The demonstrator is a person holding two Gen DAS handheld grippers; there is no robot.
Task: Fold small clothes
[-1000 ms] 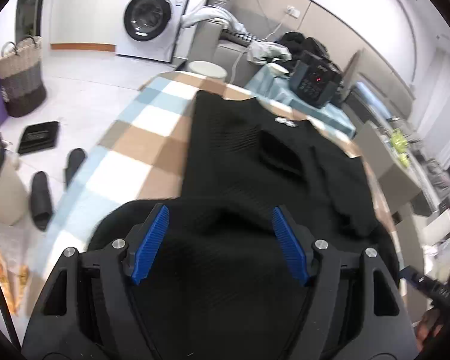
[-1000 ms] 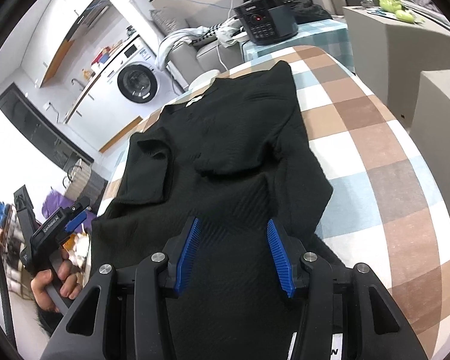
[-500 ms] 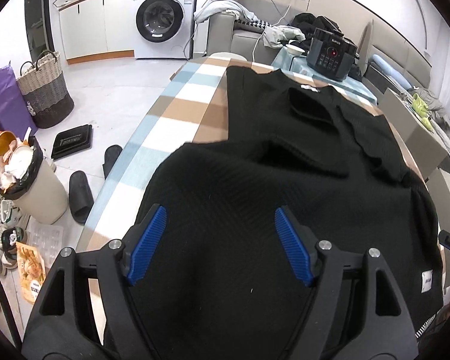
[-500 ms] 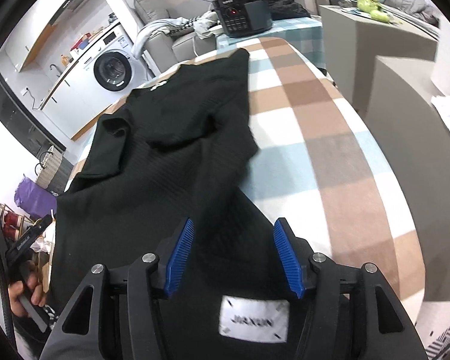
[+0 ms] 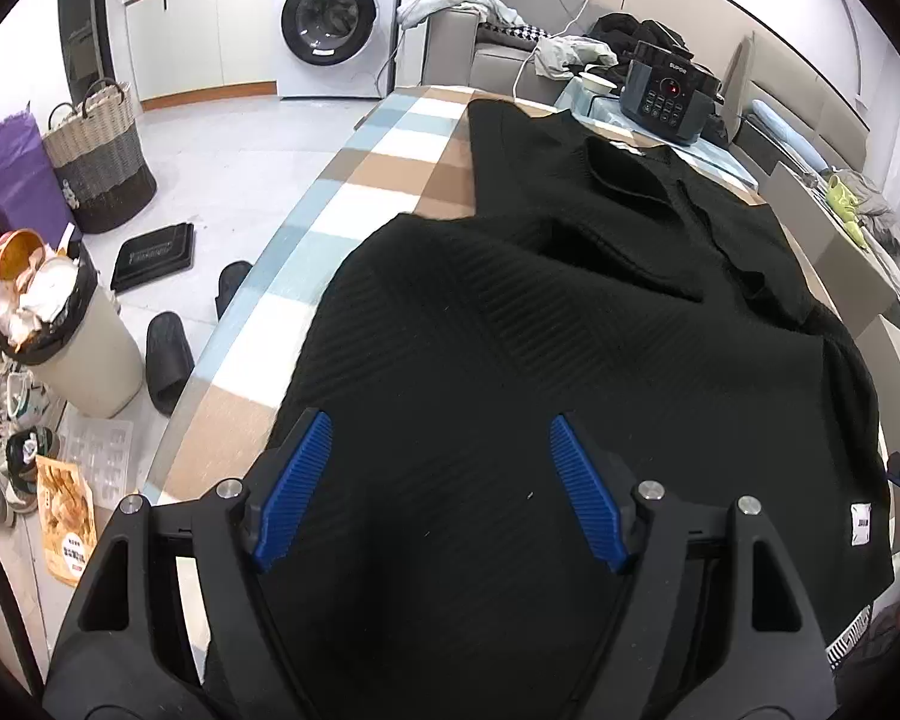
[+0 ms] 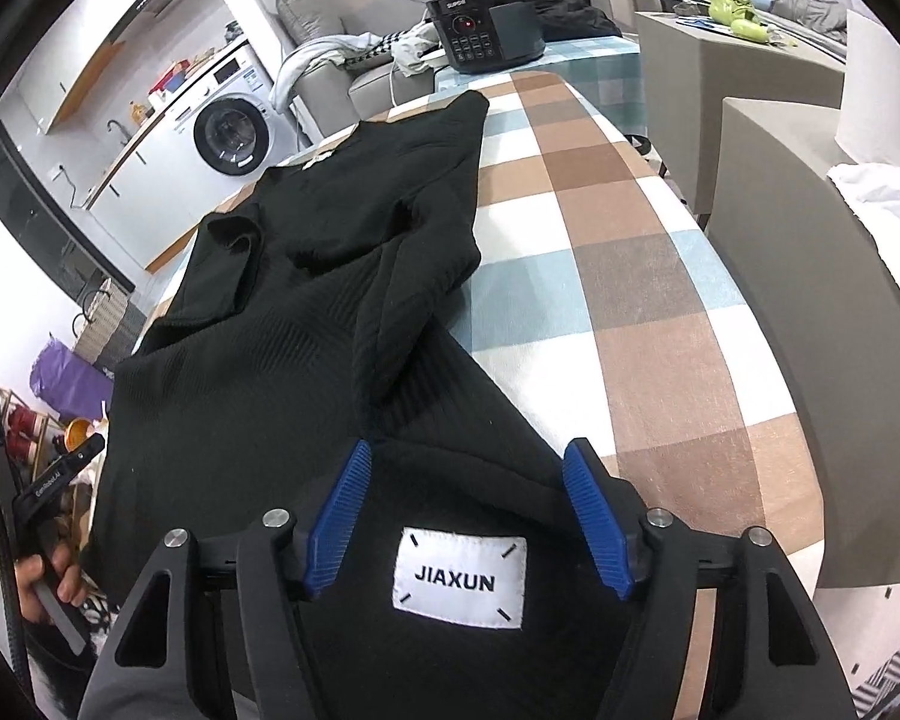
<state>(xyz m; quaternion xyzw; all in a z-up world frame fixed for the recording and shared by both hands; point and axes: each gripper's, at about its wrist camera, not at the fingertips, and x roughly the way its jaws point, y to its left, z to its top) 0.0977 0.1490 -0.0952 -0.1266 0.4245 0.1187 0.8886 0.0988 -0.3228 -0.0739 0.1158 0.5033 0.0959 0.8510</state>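
Observation:
A black ribbed knit garment [image 5: 570,300] lies lengthwise on the checked table [image 5: 384,162], with a sleeve folded across its chest. My left gripper [image 5: 439,426] hovers over the garment's near left part, open, its blue pads clear of the cloth. In the right wrist view the same garment [image 6: 270,330] runs away from me with a loose fold down its right side. My right gripper [image 6: 469,450] is over the near right part, its jaws opening. A white JIAXUN label [image 6: 459,582] on the cloth shows between its fingers, and the pads do not press on it.
Left of the table on the floor stand a full waste bin [image 5: 78,348], black slippers [image 5: 168,354] and a woven basket [image 5: 99,156]. A black cooker [image 6: 486,24] sits beyond the far end. Grey blocks [image 6: 810,240] stand close along the right edge.
Both grippers have drawn back toward the near end of the table, so more of the garment shows. The right jaws have widened, and the white label has come into view between them.

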